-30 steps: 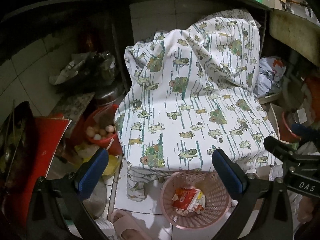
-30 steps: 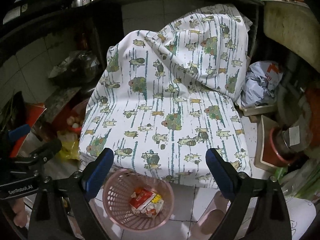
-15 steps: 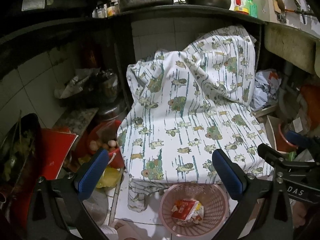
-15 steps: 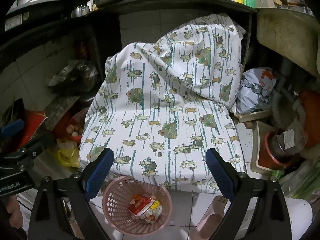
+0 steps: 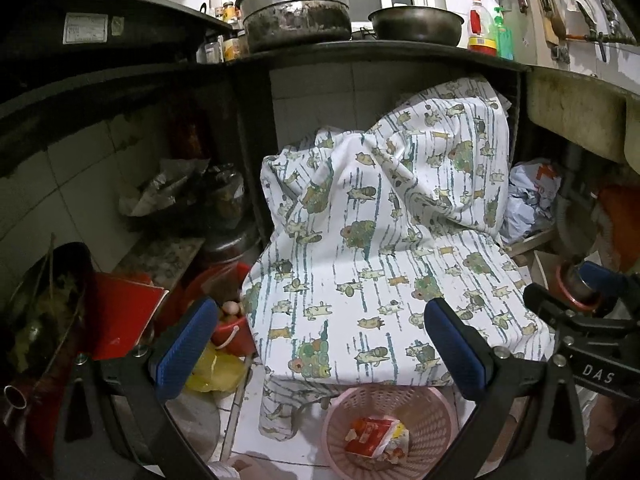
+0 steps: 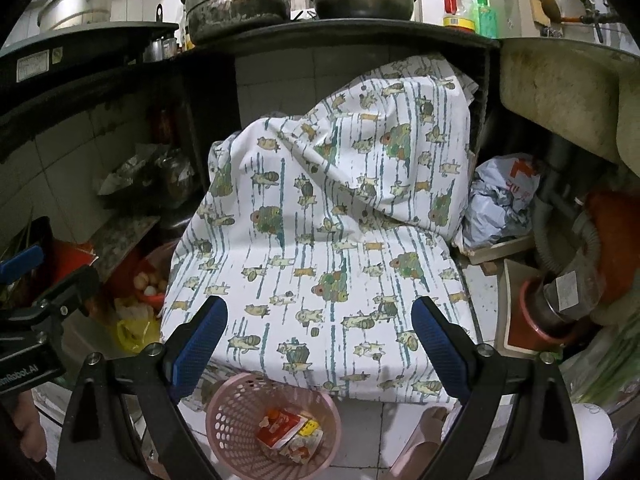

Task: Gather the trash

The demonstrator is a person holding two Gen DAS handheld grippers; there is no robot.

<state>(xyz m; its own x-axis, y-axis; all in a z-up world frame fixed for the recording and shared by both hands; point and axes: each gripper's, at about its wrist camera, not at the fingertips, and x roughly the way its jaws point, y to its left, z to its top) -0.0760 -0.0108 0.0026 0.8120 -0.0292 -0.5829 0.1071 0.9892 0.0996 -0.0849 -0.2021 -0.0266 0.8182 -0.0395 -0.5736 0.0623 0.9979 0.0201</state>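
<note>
A pink perforated basket stands on the tiled floor below a cloth-covered table. Red and yellow snack wrappers lie inside it. My left gripper is open and empty, raised above and behind the basket. My right gripper is open and empty, also raised above the basket. Each gripper shows at the edge of the other's view, the right one and the left one.
A white cloth with green cartoon prints covers the table. A red bowl of eggs and a yellow bag sit at the left. Pots stand on a dark counter. A crumpled grey bag and pipes lie at the right.
Both grippers have risen and pulled back from the basket. The counter with pots has come into view, and the basket sits lower in both views. Jaws stay open.
</note>
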